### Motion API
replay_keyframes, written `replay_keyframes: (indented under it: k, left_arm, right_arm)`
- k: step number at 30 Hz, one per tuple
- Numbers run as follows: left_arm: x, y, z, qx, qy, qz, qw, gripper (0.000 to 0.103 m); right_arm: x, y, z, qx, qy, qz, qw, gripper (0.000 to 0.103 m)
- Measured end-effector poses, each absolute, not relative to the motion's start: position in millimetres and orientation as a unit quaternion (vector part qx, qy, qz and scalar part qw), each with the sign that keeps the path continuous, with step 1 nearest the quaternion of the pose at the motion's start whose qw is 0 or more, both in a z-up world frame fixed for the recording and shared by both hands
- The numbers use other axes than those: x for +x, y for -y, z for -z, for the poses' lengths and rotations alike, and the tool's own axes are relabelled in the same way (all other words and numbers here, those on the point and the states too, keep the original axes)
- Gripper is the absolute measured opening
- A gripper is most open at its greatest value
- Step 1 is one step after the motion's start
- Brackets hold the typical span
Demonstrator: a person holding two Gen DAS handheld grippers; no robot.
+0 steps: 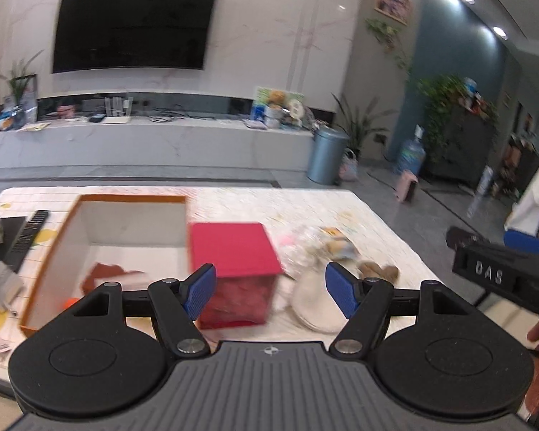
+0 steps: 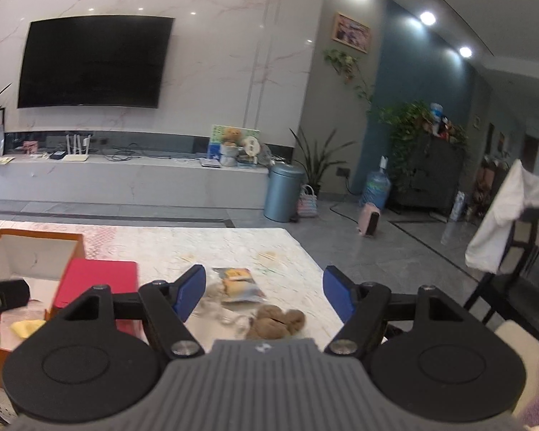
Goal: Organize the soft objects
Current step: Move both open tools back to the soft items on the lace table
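Observation:
My left gripper [image 1: 269, 291] hangs open over the table with nothing between its blue pads. Just beyond it stands a red box [image 1: 235, 251] with its lid on. Left of that is an open orange box [image 1: 54, 248] with a red-brown item [image 1: 104, 273] inside. A white round soft thing [image 1: 314, 305], a brown plush [image 1: 377, 271] and a yellow-printed packet [image 1: 337, 244] lie to the right. My right gripper [image 2: 263, 294] is open and empty above the brown plush [image 2: 275, 321] and the packet [image 2: 239, 283]. The red box [image 2: 97, 283] and orange box [image 2: 36, 240] sit to its left.
A remote control [image 1: 28, 237] and small clutter lie at the table's left end. The table's right edge [image 2: 316, 269] drops to grey floor. A dark chair draped with white cloth [image 2: 503, 226] stands on the right. A bin [image 2: 282, 194] stands by the TV bench.

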State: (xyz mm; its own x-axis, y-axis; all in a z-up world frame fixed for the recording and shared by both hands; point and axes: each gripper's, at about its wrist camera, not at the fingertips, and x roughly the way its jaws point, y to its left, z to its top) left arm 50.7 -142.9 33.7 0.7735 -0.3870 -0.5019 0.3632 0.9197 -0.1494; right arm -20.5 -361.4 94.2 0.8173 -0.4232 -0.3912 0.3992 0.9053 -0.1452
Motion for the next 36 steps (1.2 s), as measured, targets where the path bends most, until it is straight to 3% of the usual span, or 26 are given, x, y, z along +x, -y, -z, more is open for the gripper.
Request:
replay_keyframes:
  k: [14, 17, 20, 28, 33, 36]
  left_arm:
    - [69, 248, 73, 0.032, -0.302, 0.257, 0.917, 0.082]
    - [76, 258, 90, 0.044, -0.300, 0.257, 0.918, 0.082]
    - [86, 268, 106, 0.051, -0.314, 0.256, 0.913, 0.082]
    - [104, 298, 149, 0.105, -0.348, 0.237, 0.901, 0.081]
    - [117, 310, 162, 0.085, -0.367, 0.232, 0.897, 0.080]
    - [118, 320, 165, 0.109, -0.346, 0.220, 0.906, 0.082]
  right_arm:
    - [-8, 452, -12, 0.095, -0.245, 0.217, 0.940, 0.077]
    - [6, 465, 10, 0.166, -0.226, 0.247, 0.928, 0.085]
    - [18, 475, 31, 0.219, -0.245, 0.252, 0.910, 0.085]
    - [26, 494, 60, 0.230, -0.287, 0.297, 0.881, 0.086]
    - [15, 506, 59, 0.238, -0.279, 0.328, 0.871, 0.087]
    - [15, 505, 58, 0.224, -0.277, 0.335, 0.872, 0.088]
